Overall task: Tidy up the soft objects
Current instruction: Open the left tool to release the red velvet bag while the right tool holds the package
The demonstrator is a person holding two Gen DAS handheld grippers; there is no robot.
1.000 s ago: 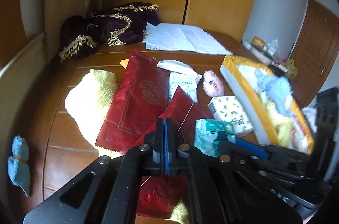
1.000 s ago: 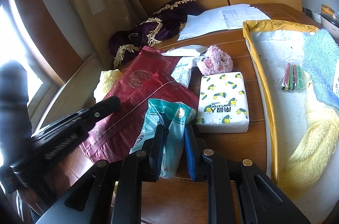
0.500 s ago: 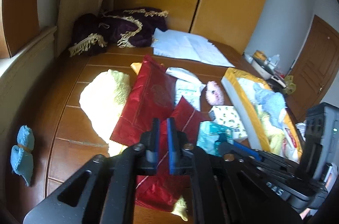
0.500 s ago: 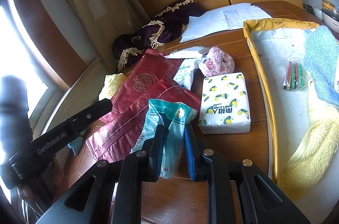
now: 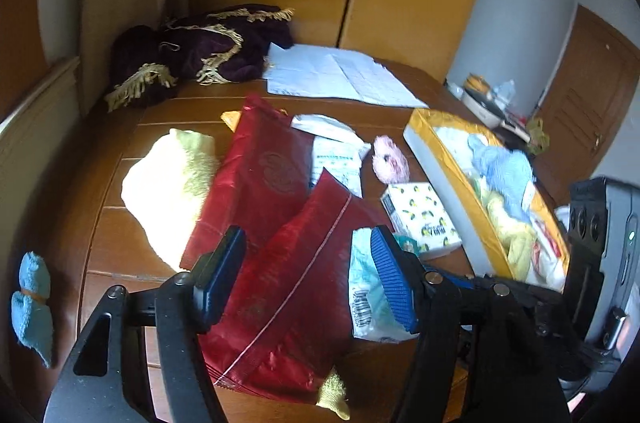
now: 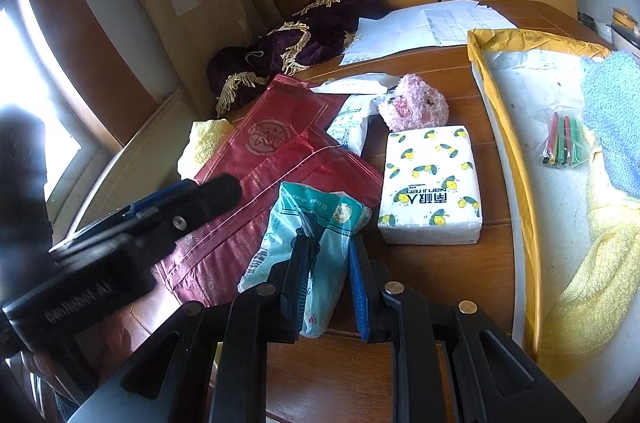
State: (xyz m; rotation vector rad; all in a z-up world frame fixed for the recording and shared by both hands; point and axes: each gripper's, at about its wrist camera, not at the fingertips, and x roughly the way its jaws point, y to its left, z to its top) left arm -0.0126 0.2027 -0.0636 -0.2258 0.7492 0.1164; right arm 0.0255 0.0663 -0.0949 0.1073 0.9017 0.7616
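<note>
My right gripper (image 6: 326,263) is shut on a teal plastic packet (image 6: 316,223) that rests near the table's front edge. The same packet (image 5: 368,287) shows in the left wrist view, just right of my left gripper (image 5: 304,263). That gripper is wide open and hovers over the nearer of two red foil bags (image 5: 296,287); the other red bag (image 5: 264,175) lies behind it. A lemon-print tissue pack (image 6: 430,183), a pink knitted piece (image 6: 414,103), a white packet (image 6: 350,121) and a pale yellow towel (image 5: 168,183) lie around them.
A yellow-rimmed box (image 6: 508,143) at the right holds a blue towel (image 6: 612,103), a yellow cloth and a bag of coloured sticks (image 6: 564,139). Purple fringed velvet (image 5: 200,51) and papers (image 5: 336,75) lie at the back. A small blue cloth (image 5: 34,303) sits far left.
My left gripper has gone from shut to wide open and has drawn back a little above the red bags. The right gripper keeps its hold on the teal packet.
</note>
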